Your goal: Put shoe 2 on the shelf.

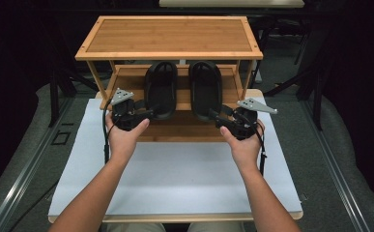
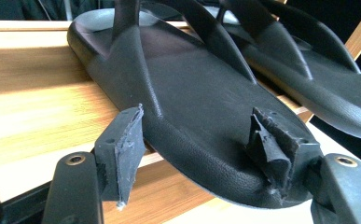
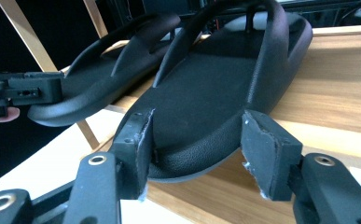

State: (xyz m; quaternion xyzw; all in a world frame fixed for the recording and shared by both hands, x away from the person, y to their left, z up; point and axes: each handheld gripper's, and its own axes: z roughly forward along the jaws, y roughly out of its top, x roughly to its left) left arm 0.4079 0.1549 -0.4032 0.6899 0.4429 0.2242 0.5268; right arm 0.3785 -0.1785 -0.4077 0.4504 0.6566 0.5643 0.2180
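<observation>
Two black sandals lie side by side on the lower shelf (image 1: 175, 129) of a bamboo rack, heels toward me. The heel of the left sandal (image 1: 161, 89) (image 2: 183, 93) sits between the jaws of my left gripper (image 1: 148, 112) (image 2: 197, 149), which stand wide and do not press it. My right gripper (image 1: 216, 116) (image 3: 206, 135) straddles the heel of the right sandal (image 1: 205, 89) (image 3: 206, 84). Its left pad (image 3: 138, 140) is at the heel's side, while its right pad (image 3: 267, 149) stands clear of the sandal. Both sandals rest on the wood.
The rack's top shelf (image 1: 170, 36) overhangs the sandals' toes, and slanted side posts (image 1: 97, 77) frame the lower shelf. A white board (image 1: 175, 174) covers the table in front of the rack. Dark floor and metal rails lie on both sides.
</observation>
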